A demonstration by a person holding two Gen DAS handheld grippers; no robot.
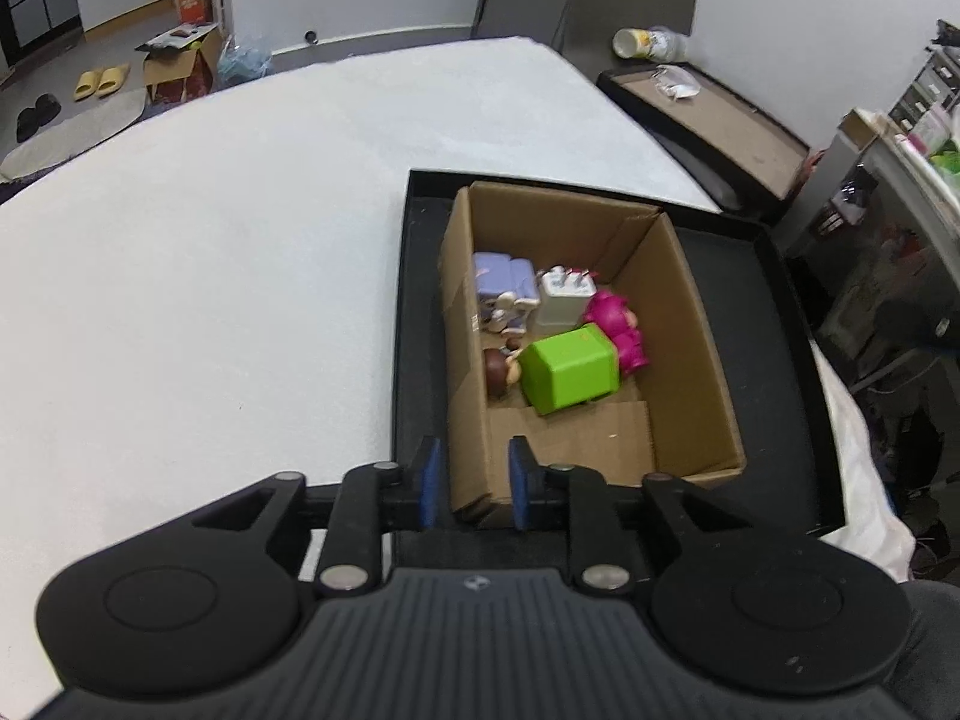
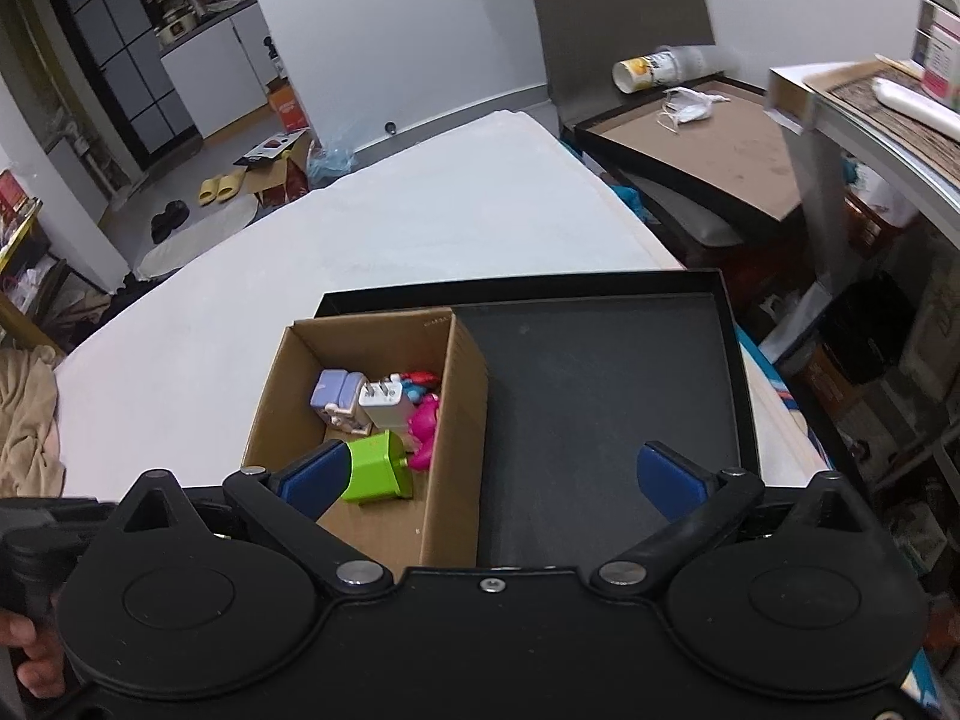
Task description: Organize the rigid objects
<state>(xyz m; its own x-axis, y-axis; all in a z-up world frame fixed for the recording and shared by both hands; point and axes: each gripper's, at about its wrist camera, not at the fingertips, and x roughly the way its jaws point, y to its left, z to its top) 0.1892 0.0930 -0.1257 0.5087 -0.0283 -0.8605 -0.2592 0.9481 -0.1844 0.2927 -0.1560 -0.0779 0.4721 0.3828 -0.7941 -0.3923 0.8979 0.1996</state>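
Note:
A brown cardboard box [image 1: 690,324] [image 2: 462,420] stands in the left part of a black tray [image 1: 762,324] [image 2: 600,390] on the white table. Inside lie a green cube [image 1: 567,369] [image 2: 378,468], a white plug adapter [image 1: 564,297] [image 2: 384,405], a lilac toy [image 1: 501,282] [image 2: 336,390], a pink figure [image 1: 618,324] [image 2: 426,420] and a brown-headed figure [image 1: 498,372]. My left gripper [image 1: 474,489] hovers over the box's near left corner, jaws a little apart, holding nothing. My right gripper [image 2: 492,474] is wide open and empty above the box's right wall.
The white table [image 1: 210,270] [image 2: 390,228] stretches left and far. A second tray with crumpled plastic [image 1: 708,114] [image 2: 708,138] and a cup [image 1: 648,42] sit at the far right. Shelves and clutter stand right. Boxes and slippers lie on the floor beyond.

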